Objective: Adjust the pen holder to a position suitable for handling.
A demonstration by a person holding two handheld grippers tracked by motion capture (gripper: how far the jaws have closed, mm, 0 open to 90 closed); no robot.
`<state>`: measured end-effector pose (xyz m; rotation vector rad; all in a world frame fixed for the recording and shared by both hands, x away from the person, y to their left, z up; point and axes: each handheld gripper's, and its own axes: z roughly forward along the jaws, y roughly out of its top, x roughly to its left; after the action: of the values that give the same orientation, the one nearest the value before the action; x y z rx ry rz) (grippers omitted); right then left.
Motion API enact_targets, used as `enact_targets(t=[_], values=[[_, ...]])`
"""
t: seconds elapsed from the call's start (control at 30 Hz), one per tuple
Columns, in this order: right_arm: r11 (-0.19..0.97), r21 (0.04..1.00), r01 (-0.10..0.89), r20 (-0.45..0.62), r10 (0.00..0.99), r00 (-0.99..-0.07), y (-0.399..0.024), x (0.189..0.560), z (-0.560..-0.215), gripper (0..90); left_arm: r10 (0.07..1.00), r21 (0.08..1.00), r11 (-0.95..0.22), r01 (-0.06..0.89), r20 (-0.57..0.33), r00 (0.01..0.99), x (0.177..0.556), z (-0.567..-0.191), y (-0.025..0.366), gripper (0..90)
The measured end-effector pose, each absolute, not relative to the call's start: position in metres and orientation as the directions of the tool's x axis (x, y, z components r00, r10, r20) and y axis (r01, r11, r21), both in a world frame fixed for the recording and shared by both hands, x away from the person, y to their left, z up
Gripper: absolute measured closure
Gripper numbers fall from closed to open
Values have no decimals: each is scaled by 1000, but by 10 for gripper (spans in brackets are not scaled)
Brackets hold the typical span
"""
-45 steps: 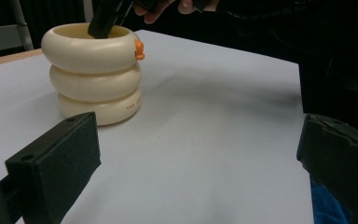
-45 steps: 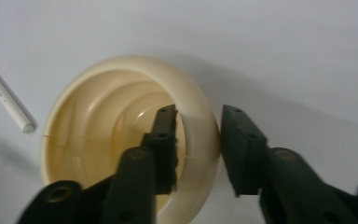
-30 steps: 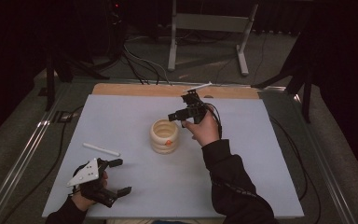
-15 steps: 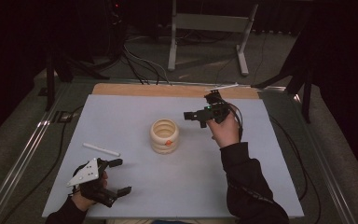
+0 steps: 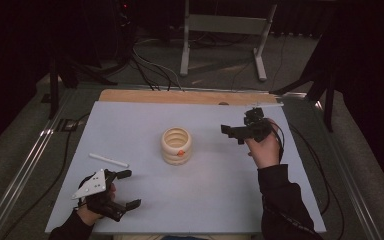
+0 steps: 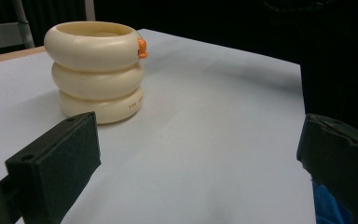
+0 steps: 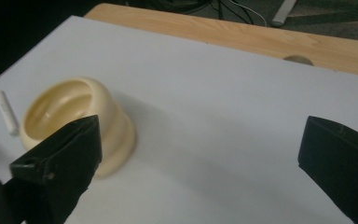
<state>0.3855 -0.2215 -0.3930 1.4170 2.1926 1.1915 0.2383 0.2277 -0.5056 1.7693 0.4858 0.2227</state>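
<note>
Claws both released — right claw (image 5: 232, 134) beside cream ring cup (image 5: 176, 145), left claw (image 5: 128, 189) near table edge

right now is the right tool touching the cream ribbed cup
Apart. The high view shows bare white mat between the right tool and the cream ribbed cup; its jaws stand open, empty.

A pale grey worktop (image 5: 130, 125), edged along its far side by a strip of light wood (image 5: 180, 97), carries a cream stack of three rings (image 5: 176, 145) with a small orange tab near its centre, and a thin white stick (image 5: 108, 160) lying to its near left.
</note>
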Motion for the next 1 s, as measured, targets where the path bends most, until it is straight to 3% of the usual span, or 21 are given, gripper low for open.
enact_targets(t=[1.0], values=[[165, 805, 570, 201, 828, -523, -275, 314, -482, 0, 441, 960, -190, 205, -103, 891, 238, -506, 228, 0]])
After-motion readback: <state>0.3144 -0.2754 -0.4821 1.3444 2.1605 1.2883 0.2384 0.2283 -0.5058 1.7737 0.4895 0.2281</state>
